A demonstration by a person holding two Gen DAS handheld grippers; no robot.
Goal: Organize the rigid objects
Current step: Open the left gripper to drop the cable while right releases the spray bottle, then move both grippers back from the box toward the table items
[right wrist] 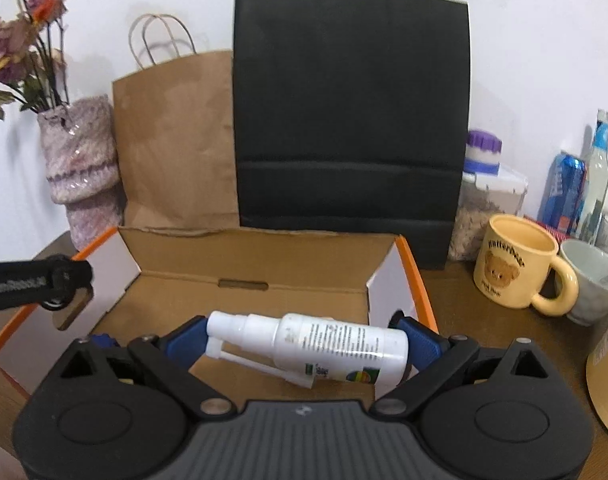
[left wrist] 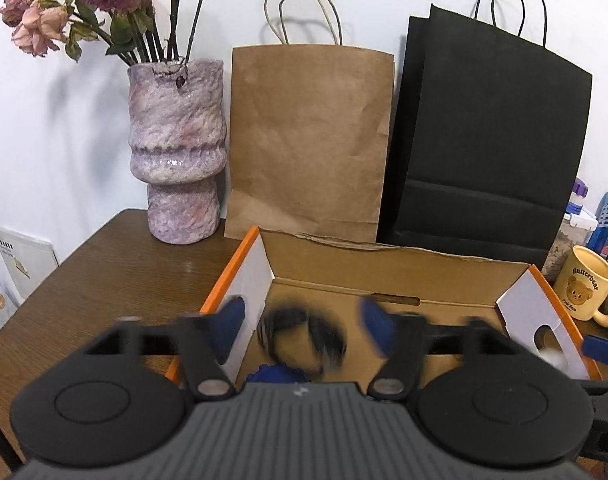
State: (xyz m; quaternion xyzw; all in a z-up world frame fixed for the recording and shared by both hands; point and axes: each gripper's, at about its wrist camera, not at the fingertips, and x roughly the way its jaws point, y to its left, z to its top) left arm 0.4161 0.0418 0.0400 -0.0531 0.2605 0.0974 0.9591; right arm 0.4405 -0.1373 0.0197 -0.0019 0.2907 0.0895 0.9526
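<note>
The box (right wrist: 264, 256) is plain brown cardboard inside, with orange edges and white side flaps. The spray bottle (right wrist: 335, 344) is white with a multicoloured label mark. The mug (right wrist: 515, 264) is pale yellow with a brown bear. The vase (left wrist: 180, 148) is mottled lilac-pink; the tabletop (left wrist: 104, 264) is dark wood grain.

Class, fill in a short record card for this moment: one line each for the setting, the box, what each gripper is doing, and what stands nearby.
setting: brown wooden table against a white wall
box: open cardboard box with orange edges, black blurred item inside
right gripper: shut on white spray bottle, held sideways over the box
left gripper: open, holding nothing, over the box
behind box: brown paper bag, black paper bag, purple vase
right of box: yellow bear mug
</note>
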